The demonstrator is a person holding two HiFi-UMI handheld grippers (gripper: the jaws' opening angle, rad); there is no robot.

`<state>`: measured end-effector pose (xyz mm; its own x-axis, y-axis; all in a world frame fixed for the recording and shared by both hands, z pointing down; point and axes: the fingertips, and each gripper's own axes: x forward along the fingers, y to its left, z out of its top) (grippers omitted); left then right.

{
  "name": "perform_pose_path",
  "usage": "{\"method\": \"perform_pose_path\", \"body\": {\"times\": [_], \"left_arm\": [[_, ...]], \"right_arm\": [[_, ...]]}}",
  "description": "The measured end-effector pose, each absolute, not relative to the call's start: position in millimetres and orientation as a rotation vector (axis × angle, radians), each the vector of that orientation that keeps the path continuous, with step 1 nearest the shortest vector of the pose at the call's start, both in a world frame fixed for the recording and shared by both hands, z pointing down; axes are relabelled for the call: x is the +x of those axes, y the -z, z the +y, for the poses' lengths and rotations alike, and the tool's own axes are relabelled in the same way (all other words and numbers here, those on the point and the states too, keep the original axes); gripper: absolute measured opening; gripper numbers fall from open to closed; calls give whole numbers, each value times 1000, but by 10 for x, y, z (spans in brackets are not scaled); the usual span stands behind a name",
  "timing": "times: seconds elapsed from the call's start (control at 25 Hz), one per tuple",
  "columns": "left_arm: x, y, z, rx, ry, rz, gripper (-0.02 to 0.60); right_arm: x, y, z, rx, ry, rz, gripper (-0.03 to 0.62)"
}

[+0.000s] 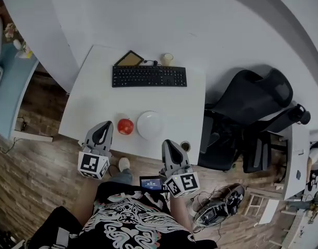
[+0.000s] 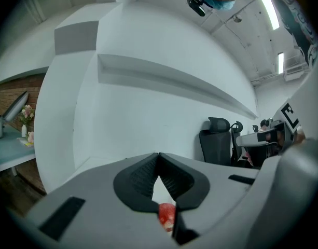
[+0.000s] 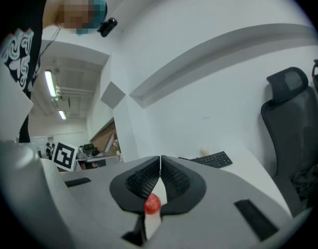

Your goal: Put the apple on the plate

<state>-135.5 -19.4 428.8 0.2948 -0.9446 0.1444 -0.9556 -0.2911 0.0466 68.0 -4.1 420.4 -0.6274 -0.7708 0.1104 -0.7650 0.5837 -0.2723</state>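
2 grippers are working at the near edge of the white desk in the head view. The left gripper is pointing in near the near-left corner, and the right gripper is hanging just off the near edge, right of centre. The red apple is lying close to the near edge, near the left gripper's tips. The empty white plate is sitting just beside it on the right, so the carry is looking very short. Whether apple and plate are touching, I cannot tell. A black keyboard and a small cup are keeping to the far edge, well apart from the work.

In the left gripper view, the left gripper is pressing its jaws fully together on nothing. The apple is showing low in the notch beneath the pads, ahead of them and not gripped. The jaws are probably being carried closed for the approach and will need opening first.

In the right gripper view, the right gripper is likewise holding its jaws completely together, empty. The apple is appearing small beyond them, with the keyboard further off, so this gripper is seemingly just standing by.
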Motion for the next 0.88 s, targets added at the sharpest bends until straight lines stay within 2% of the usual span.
{"method": "perform_pose_path", "body": {"times": [0.44, 0.88], "left_arm": [[-1624, -4440, -542, 2456, -133, -1717, 15], [-1711, -4581, -479, 2431, -142, -1687, 15]], "right_arm": [[293, -4309, -280, -1323, 425, 2838, 31], [327, -4326, -194, -1301, 587, 2735, 29]]}}
